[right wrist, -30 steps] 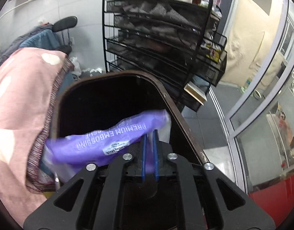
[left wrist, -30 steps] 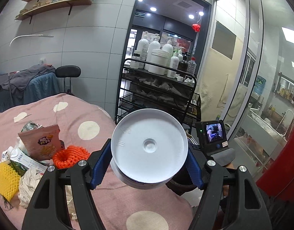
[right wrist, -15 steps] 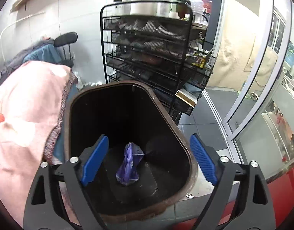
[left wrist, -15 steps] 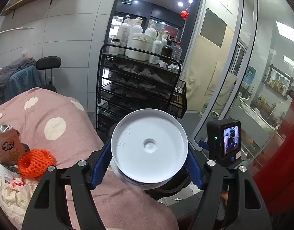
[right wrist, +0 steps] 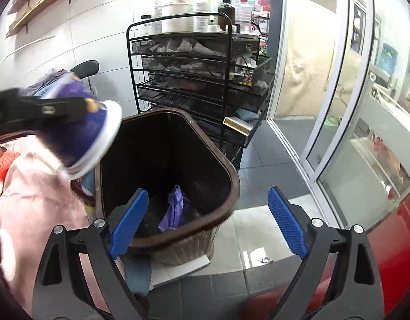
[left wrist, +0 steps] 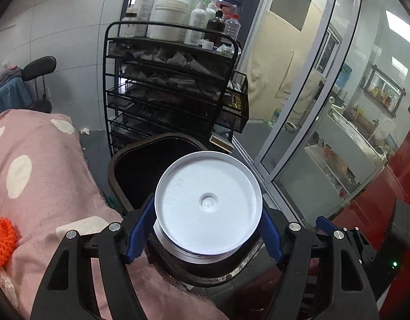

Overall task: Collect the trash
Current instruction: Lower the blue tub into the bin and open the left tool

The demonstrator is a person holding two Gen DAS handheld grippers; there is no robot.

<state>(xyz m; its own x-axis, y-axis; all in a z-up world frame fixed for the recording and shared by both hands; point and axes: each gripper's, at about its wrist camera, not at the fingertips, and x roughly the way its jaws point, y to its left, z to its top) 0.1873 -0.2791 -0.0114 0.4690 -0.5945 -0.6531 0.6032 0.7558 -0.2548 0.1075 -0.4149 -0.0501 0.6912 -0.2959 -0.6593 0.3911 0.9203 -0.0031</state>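
My left gripper [left wrist: 205, 226] is shut on a round tub with a white lid [left wrist: 207, 202]. It holds the tub over the near rim of the brown trash bin [left wrist: 111, 160]. In the right wrist view the same tub [right wrist: 82, 138] shows a purple body and hangs tilted at the bin's left edge. A crumpled purple wrapper [right wrist: 175, 208] lies on the bin's [right wrist: 231, 170] floor. My right gripper [right wrist: 207, 194] hovers above the bin's near side; its jaws are opening, with nothing held between them.
A pink blanket with white dots [left wrist: 44, 173] lies left of the bin, with an orange foam net [left wrist: 2, 240] on it. A black wire rack [left wrist: 173, 88] topped with bottles stands right behind the bin. A glass sliding door [left wrist: 298, 133] is to the right.
My right gripper opened and dropped the purple wrapper into the bin, then drew back and up. My left gripper carried the tub rightward from over the blanket to above the bin.
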